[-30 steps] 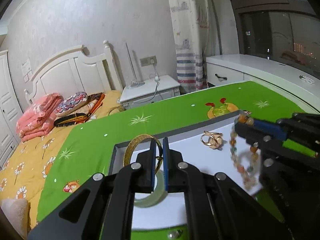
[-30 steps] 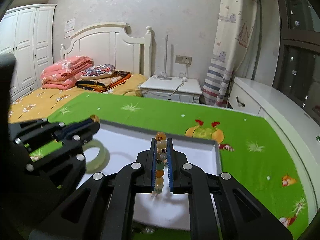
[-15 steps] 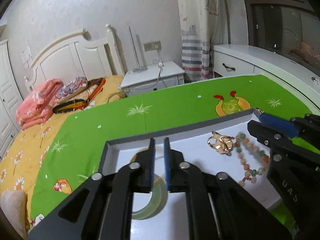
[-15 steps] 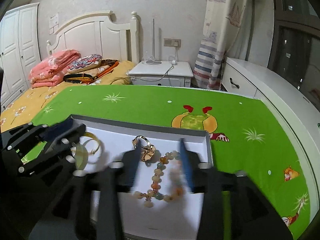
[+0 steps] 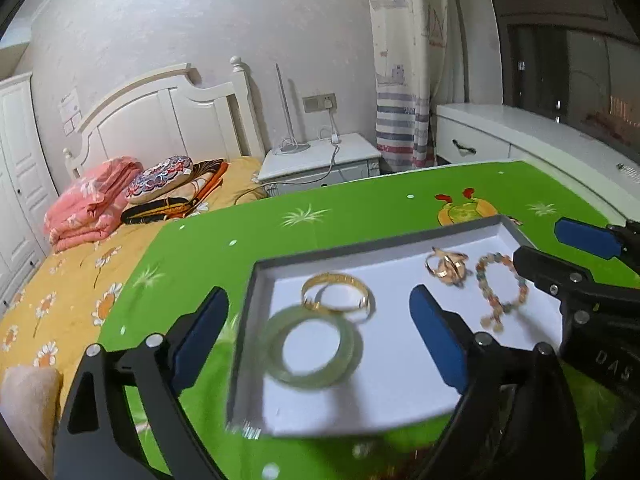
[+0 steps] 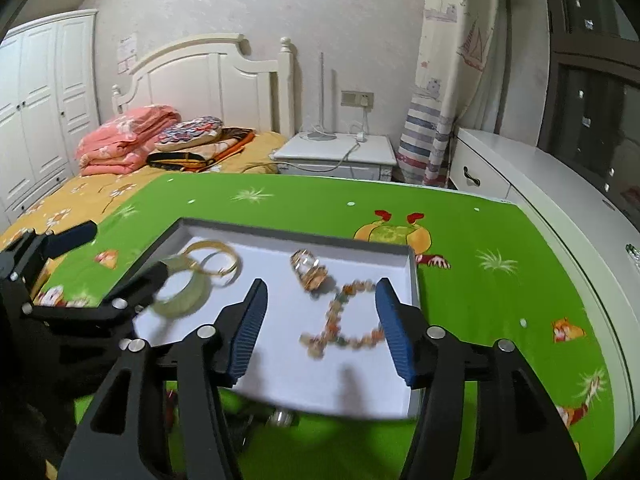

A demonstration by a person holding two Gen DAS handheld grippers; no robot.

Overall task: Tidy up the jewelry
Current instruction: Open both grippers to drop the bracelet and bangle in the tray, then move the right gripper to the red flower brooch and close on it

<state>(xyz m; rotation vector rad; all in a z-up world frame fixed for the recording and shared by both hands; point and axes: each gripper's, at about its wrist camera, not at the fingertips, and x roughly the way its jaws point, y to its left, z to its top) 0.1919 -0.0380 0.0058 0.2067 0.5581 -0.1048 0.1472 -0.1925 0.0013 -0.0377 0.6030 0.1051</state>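
A grey-rimmed tray point(image 5: 360, 246) point(image 6: 296, 236) with a white floor lies on the green cloth. In it lie a pale green jade bangle point(image 5: 314, 350) point(image 6: 182, 292), a gold bangle point(image 5: 338, 296) point(image 6: 214, 262), a gold ring cluster point(image 5: 446, 266) point(image 6: 310, 270) and a coloured bead bracelet point(image 5: 500, 292) point(image 6: 344, 316). My left gripper point(image 5: 318, 332) stands open above the jade bangle, holding nothing. My right gripper point(image 6: 320, 320) stands open over the bead bracelet, holding nothing. Each gripper shows at the edge of the other's view.
The green cartoon-print cloth point(image 6: 500, 280) covers the table. Small shiny items point(image 6: 282, 418) lie at the tray's near edge, blurred. Behind are a bed point(image 5: 100, 264), a white nightstand point(image 6: 340, 156) and a white cabinet point(image 6: 560, 184) at the right.
Both grippers have opened. The gold bangle left the left gripper and the bead bracelet left the right; both now lie in the tray. Both grippers have drawn back.
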